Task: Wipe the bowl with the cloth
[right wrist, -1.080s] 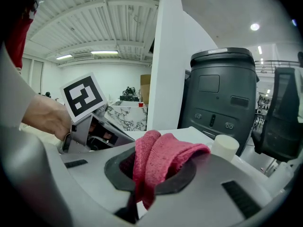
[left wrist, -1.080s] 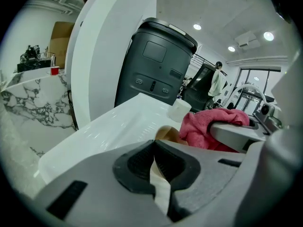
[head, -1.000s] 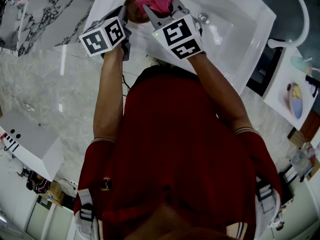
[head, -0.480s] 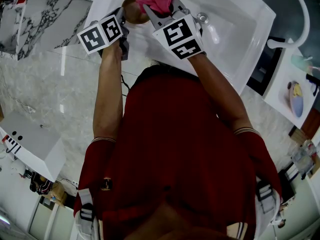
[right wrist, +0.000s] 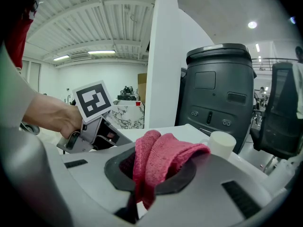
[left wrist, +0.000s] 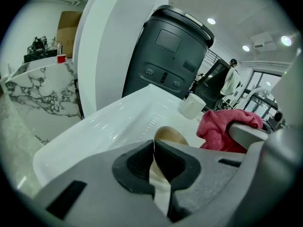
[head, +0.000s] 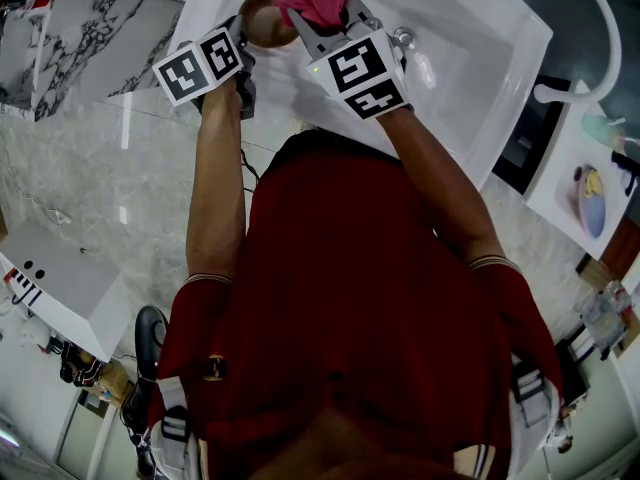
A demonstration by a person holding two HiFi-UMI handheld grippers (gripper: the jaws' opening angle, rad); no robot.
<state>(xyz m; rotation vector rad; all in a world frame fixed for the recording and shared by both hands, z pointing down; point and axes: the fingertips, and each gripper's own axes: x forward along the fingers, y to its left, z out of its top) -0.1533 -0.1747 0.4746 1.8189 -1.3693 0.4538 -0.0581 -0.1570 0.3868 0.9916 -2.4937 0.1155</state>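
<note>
A small brown bowl [head: 260,18] is held over the white sink [head: 470,78], its rim pinched in my left gripper [head: 243,40], which is shut on it. The left gripper view shows the bowl [left wrist: 169,137] edge-on between the jaws of that gripper [left wrist: 152,162]. My right gripper [head: 330,18] is shut on a bunched pink cloth [head: 312,2] that lies against the bowl's right side. In the right gripper view the cloth [right wrist: 158,161] bulges out of the jaws of the gripper [right wrist: 142,174].
A sink drain [head: 404,36] and a white cup [right wrist: 221,144] lie beyond the grippers. A curved white faucet [head: 600,48] rises at right. A marble counter [head: 80,28] borders the sink on the left. A dark grey bin [left wrist: 166,56] stands behind the sink.
The left gripper has shifted slightly left and up with the bowl, turning more of the bowl's inside into view. The right gripper and cloth stay nearly in place.
</note>
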